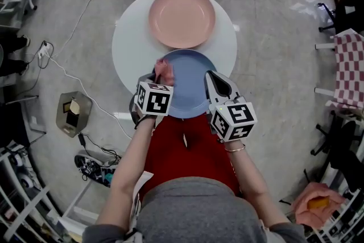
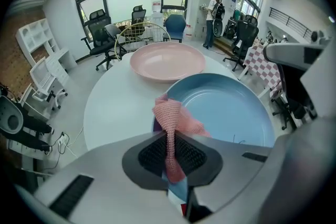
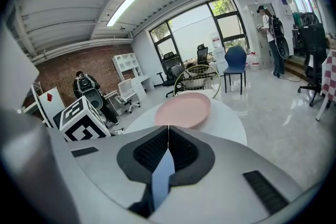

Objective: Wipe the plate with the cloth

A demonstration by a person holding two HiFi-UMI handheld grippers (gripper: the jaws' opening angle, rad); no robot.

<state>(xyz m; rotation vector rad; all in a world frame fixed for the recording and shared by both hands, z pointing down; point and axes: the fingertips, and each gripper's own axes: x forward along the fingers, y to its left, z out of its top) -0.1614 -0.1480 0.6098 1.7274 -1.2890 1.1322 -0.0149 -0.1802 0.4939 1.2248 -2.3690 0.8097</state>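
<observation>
My left tool point(image 2: 170, 152) was pinching the pink cloth point(image 2: 173, 113), which stood bunched above the jaws and lay against the left rim of the blue plate point(image 1: 190, 85). My right tool point(image 3: 167, 149) was pressed together on the plate's near right edge, a blue sliver showing between its jaws. The plate sat on the white counter point(image 1: 128, 42) at my side of it, just in front of the pink plate point(image 1: 182, 17). I judged both grips settled and the wiping barely begun: most of the plate's face lay bare of the cloth, and I could not tell which parts were already wiped.
</observation>
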